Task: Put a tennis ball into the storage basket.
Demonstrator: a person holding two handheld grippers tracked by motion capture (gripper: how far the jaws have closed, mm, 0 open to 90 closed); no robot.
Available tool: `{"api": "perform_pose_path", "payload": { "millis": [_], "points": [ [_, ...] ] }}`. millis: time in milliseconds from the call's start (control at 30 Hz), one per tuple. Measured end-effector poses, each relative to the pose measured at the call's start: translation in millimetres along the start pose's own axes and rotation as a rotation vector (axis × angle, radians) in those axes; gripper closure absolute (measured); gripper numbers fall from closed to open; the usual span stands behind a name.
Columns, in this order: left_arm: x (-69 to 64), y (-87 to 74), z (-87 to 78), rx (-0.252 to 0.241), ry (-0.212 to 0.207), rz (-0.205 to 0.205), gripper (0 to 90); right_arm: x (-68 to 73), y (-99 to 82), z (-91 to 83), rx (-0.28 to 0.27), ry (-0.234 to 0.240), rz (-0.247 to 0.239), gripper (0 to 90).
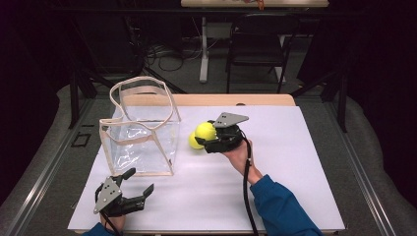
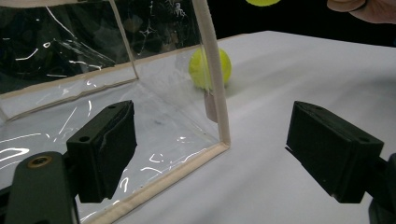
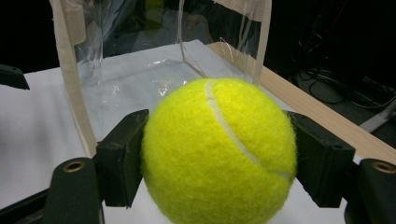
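Overhead light brightens the white bench (image 1: 275, 162) under my grippers; the room beyond is dark. Glare streaks the clear plastic bag with beige trim (image 2: 93, 70) ahead of my left gripper (image 2: 210, 154), whose nearest parts look soft.

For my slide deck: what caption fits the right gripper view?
Right gripper clamps a yellow tennis ball in front of the clear bag.

fingers (image 3: 123, 158) clamp tennis ball (image 3: 219, 151) | clear bag (image 3: 140, 70) behind
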State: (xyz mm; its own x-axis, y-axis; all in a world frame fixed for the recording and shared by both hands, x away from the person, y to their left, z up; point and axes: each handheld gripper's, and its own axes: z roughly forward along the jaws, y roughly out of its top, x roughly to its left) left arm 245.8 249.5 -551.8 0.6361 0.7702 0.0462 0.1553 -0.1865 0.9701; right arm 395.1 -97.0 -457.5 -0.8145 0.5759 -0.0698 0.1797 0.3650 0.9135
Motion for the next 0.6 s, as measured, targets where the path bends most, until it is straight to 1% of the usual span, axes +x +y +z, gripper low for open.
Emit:
{"api": "perform_pose_path", "payload": {
  "millis": [67, 133, 233, 333, 433, 467, 500, 533, 600],
  "points": [
    [-0.4, 0.1, -0.3, -0.004, 0.001, -0.002, 15.9, 0.5, 0.7, 0.4, 0.001, 0.0, 0.0, 26.7],
    [0.0, 0.5, -0.3, -0.006, 0.002, 0.001, 15.9, 1.9, 4.3, 2.5, 0.009, -0.002, -0.011, 26.7],
    [-0.1, 0.3, -0.3, -0.007, 0.003, -0.002, 15.9, 2.5, 8.7, 2.8, -0.009, -0.001, -0.01, 26.7],
    [-0.1, 0.0, 1.0, -0.004, 0.003, -0.004, 15.9, 2.6, 15.9, 3.3, -0.01, -0.003, -0.023, 26.7],
    [0.0, 0.6, 0.1, -0.008, 0.008, -0.005, 15.9, 0.1, 22.0, 2.3, -0.02, -0.002, -0.01, 26.7],
    [0.5, 0.8, 0.2, -0.01, 0.011, -0.006, 15.9, -0.1, 23.8, 2.5, -0.018, 0.0, -0.014, 26.7],
    [1.1, 0.6, 0.6, -0.011, 0.011, -0.01, 15.9, -0.7, 29.5, 3.1, -0.006, -0.012, -0.037, 26.7],
    [1.4, 0.2, 1.1, -0.007, 0.009, -0.011, 15.9, -0.7, 29.5, 3.1, -0.006, -0.012, -0.037, 26.7],
    [1.0, -0.1, 1.3, -0.005, 0.005, -0.013, 16.0, -2.0, 33.3, 2.3, -0.018, -0.007, -0.02, 26.7]
  ]
}}
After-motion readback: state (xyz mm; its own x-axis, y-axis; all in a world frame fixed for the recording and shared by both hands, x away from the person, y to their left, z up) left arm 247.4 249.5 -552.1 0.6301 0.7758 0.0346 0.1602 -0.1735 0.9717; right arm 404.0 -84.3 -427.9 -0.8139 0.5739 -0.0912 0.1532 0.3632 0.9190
